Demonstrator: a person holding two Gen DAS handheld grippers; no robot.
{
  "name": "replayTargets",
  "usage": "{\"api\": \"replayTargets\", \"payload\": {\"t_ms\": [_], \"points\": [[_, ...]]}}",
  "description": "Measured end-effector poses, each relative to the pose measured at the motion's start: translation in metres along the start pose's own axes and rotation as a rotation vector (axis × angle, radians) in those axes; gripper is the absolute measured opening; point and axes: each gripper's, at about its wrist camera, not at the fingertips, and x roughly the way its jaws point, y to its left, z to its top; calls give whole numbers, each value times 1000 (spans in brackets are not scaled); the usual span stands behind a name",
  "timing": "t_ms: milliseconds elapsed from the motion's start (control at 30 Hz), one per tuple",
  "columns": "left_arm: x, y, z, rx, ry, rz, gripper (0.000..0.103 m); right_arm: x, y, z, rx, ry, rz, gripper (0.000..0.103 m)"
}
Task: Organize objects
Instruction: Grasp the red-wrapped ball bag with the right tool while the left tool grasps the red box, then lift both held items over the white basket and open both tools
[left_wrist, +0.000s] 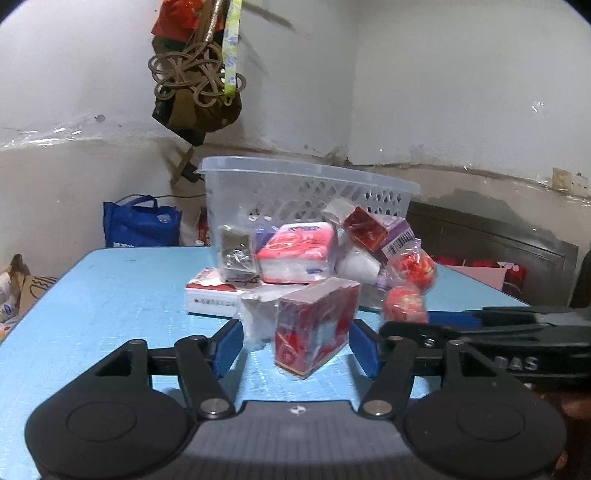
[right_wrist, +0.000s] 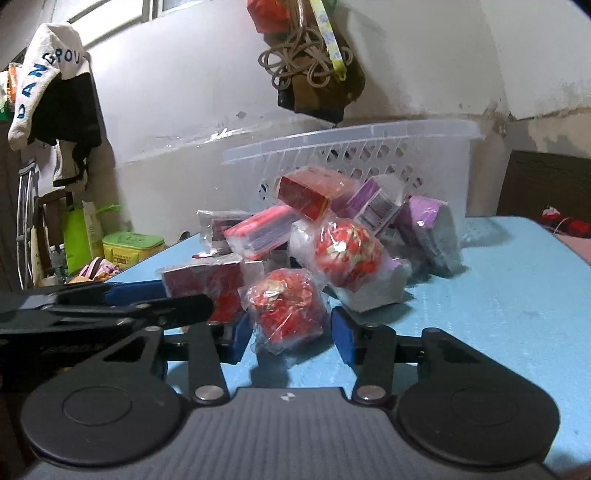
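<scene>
- So there's a light blue table (left_wrist: 110, 288) with a messy heap of wrapped stuff dumped in front of a clear plastic basket (left_wrist: 306, 188). The basket stands at the back of the table, and the pile leans against its near wall.
- Left tongs (left_wrist: 295, 347) are low over the near edge of the table, jaws spread to either side of a red box in plastic wrap (left_wrist: 314, 328). The right blue pad looks just beside the box. On the left there's crinkled wrap between pad and box, so I honestly can't tell if it's pinching yet.
- Right tongs (right_wrist: 291, 334) sit right next to the left ones, with a red round packet in clear wrap (right_wrist: 286, 308) between the blue pads (right_wrist: 341, 338). The wrap looks very near both pads, but I can't say whether they press on it.
- A second red round packet (right_wrist: 347, 251) lies just behind that one, higher on the pile.
- Further back: a pink-and-white tissue pack (left_wrist: 297, 254), a dark foil-wrapped block (left_wrist: 236, 251) leaning on a flat white-and-red box (left_wrist: 210, 295), a red box (right_wrist: 308, 194) on top, and some purple packets (right_wrist: 424, 221) on the right side.
- Background clutter: a bag and tangled cord hanging on the wall (left_wrist: 195, 85), and a blue shopping bag (left_wrist: 140, 225) beyond the table.
</scene>
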Motion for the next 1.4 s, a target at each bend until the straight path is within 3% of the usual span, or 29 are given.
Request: {"api": "replayTargets", "payload": {"t_ms": [133,200,233,367,467,567,633,667,1267,1400], "points": [[2,-11,0,16,-6,-5,63,-15,-13,-5,30,0,-8,50],[1,-18,-1,41,-7,0,53,-21,-19,-5,41,-4,-20,50],[1,-22,-2,51,-5,0,53,-23,-22,-5,45,-6,-26,50],[2,-30,-3,71,-7,5,53,-25,-27,-5,61,-15,-36,50],[8,-31,-2,73,3,3,65,-24,-27,-6,57,-17,-35,51],[12,-33,-1,81,6,5,65,-25,-28,-6,59,-20,-33,50],[12,-34,-1,67,5,3,54,-25,-28,-6,59,-23,-34,50],[11,-32,-1,56,8,1,37,-25,-28,-7,60,-24,-34,50],[-23,-26,0,2,-38,27,34,-33,-27,-4,66,-42,-27,50],[-35,-19,8,-13,-66,46,34,-46,-21,6,56,-81,-4,50]]}}
